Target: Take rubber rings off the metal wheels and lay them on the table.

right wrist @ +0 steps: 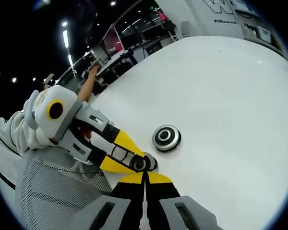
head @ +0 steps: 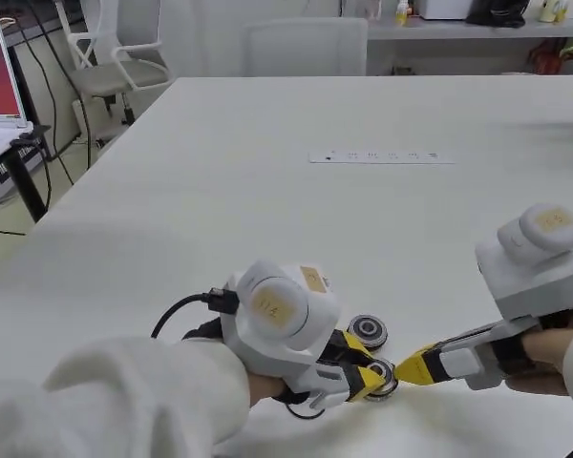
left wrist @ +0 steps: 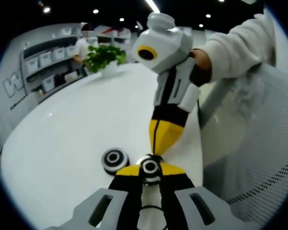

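Left gripper (head: 371,368) is clamped on a wheel (head: 382,375) close to the table's (head: 267,191) near edge, right of its middle. In the left gripper view the yellow jaw tips sit on either side of the wheel, which is dead centre between them.

Right gripper (head: 408,368) comes in from the opposite side with its jaws pressed together and the tips touching the wheel's rim. Can't tell if they're pinching the rubber ring or just butting against it.

The held wheel is a round disc, so no long axis. Its flat face and centre hole point up toward both gripper cameras, tilted slightly. Can't tell if it rests on the table or sits just off it.

Second wheel (head: 368,330) is free, just beside the held one on the far side. It lies flat with its hole pointing up and a dark band around its metal hub. It's not touching either gripper.

Further up the table, near its middle, lies a white power strip (head: 382,156).
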### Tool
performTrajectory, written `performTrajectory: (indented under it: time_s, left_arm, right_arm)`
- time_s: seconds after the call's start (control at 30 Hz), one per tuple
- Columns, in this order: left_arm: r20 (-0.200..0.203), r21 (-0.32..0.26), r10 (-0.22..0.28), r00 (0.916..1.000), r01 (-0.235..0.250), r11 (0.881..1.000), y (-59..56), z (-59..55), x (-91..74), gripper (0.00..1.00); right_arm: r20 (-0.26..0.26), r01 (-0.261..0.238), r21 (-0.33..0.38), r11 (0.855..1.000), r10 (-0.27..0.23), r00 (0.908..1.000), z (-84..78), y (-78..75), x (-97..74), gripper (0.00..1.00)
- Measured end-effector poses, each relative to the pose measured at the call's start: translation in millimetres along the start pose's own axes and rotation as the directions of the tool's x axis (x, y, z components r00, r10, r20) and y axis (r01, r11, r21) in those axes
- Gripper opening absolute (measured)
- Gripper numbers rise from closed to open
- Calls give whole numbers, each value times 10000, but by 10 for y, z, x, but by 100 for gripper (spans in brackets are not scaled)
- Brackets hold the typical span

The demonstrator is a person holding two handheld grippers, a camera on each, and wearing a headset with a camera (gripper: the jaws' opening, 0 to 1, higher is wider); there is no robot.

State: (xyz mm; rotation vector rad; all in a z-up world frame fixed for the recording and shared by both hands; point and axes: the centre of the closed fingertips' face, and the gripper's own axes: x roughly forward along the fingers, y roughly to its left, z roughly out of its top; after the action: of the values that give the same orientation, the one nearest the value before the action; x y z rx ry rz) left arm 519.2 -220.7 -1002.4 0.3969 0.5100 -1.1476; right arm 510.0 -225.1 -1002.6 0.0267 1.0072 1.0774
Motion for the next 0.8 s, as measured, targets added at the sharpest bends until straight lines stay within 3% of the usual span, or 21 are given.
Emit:
performTrajectory:
  time_s: [0.67,0.8]
  left_arm:
    - [9,11,8,10000,-8,10000,4,-3,-5,13]
    - [-2,27,11,10000,-11,10000,4,-3,-5,13]
  right_arm:
    - [395,-592,820,9949,561,9976,36,27,53,0]
    - [660,-989,1061,9894,923,9935,76,82,61,0]
